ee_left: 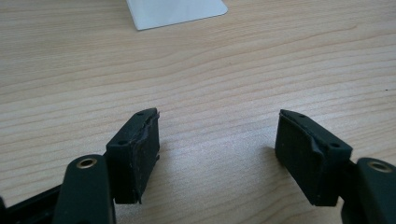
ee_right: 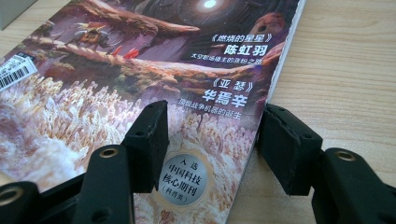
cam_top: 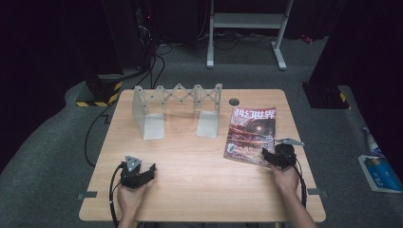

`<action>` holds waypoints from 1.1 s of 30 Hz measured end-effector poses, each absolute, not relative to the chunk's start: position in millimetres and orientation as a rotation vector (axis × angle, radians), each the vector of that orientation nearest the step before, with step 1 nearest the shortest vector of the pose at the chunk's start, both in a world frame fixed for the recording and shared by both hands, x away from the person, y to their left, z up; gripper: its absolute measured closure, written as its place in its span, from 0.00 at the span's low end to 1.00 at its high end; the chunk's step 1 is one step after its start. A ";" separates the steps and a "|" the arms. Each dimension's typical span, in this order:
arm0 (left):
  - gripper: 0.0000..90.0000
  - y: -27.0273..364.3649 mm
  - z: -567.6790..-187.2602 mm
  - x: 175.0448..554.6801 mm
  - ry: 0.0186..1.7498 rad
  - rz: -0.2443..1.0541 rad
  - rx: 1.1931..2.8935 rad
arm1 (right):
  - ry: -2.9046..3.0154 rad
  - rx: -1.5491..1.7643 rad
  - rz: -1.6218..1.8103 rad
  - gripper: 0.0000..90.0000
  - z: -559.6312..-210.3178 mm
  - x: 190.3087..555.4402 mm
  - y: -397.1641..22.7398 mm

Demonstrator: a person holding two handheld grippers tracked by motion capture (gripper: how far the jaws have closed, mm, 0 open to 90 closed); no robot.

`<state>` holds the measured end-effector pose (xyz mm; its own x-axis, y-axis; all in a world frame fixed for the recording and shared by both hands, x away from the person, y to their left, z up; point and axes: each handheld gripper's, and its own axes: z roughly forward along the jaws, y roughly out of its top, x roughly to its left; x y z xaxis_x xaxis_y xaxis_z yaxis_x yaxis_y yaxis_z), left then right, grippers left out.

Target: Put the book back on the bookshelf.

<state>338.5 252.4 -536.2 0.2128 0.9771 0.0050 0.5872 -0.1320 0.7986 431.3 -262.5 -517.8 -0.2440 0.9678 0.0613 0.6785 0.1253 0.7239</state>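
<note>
On your left, the left gripper (cam_top: 142, 172) rests low on the bare wooden surface (cam_top: 190, 156), its fingers (ee_left: 140, 149) spread wide with nothing between them. It seems parked there, near your edge and clear of the work.

Further in, toward the far edge, the grey folding book rack (cam_top: 177, 107) stands upright with its lattice stretched out and its two end plates facing you. It probably waits there as the place where a book would go. Just right of it, a small dark round cap (cam_top: 234, 101) sits in the surface.

To the right of the rack lies the magazine (cam_top: 252, 134), flat, cover up, well apart from the left gripper. Its long axis runs away from you, tilted slightly, with the title at the far end and the spine along its right side.

At its near right corner you hold the right gripper (cam_top: 268, 158). Its fingers (ee_right: 152, 140) are open and straddle the spine edge, one over the cover and the other over the wood beside it. They do not press on the magazine, so it looks like an approach to lift that edge.
</note>
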 end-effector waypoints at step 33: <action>0.34 252.4 -536.3 338.3 1.455 0.729 1.809 | 2.004 1.485 0.901 0.48 -519.5 399.5 -254.7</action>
<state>338.3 252.4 -536.3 0.2129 0.9771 0.0029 0.5874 -0.1303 0.7987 399.5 -254.7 -519.5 -0.2922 0.9563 0.0028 0.6367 0.1924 0.7468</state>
